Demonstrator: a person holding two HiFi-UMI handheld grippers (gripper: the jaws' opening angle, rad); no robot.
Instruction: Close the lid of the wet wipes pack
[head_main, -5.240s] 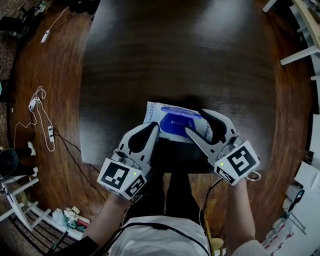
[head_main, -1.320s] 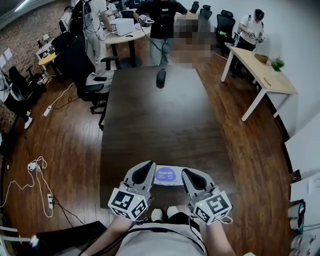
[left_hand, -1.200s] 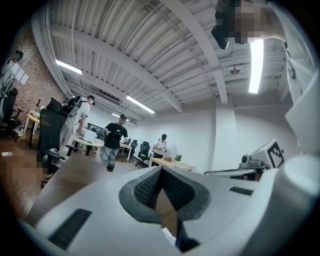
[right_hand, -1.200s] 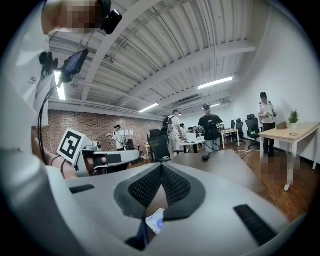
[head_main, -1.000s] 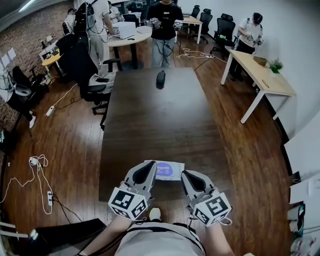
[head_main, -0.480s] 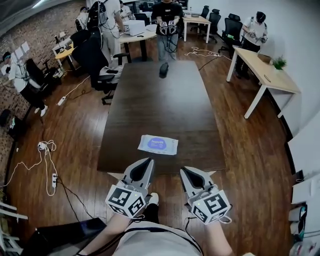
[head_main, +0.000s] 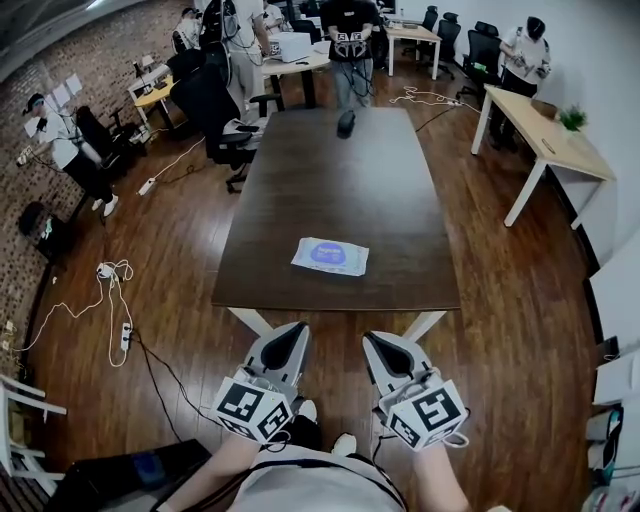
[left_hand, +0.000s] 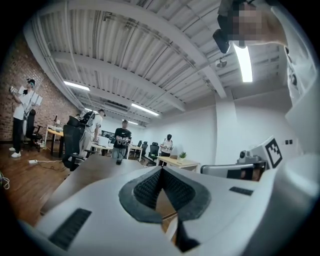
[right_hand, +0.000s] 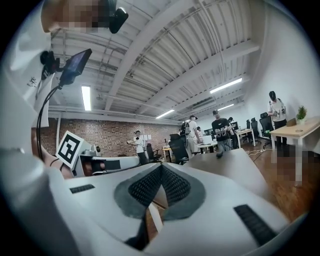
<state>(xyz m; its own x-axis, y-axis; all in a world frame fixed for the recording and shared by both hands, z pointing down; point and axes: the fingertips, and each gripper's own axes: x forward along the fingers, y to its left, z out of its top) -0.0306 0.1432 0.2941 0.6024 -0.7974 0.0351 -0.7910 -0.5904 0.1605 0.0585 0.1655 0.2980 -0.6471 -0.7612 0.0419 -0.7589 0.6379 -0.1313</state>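
Jaws are pressed together on both the left gripper (head_main: 297, 330) and the right gripper (head_main: 374, 340), with nothing between either pair. Both hang level in front of the person, off the near edge of the dark table (head_main: 300, 170). A second ago they flanked the wet wipes pack (head_main: 330, 256); now the 2 grippers have drawn well clear as the person stepped back. The pack lies flat near the table's near edge (its blue lid (head_main: 328, 253) looks flush, though small), so the closing seems done.
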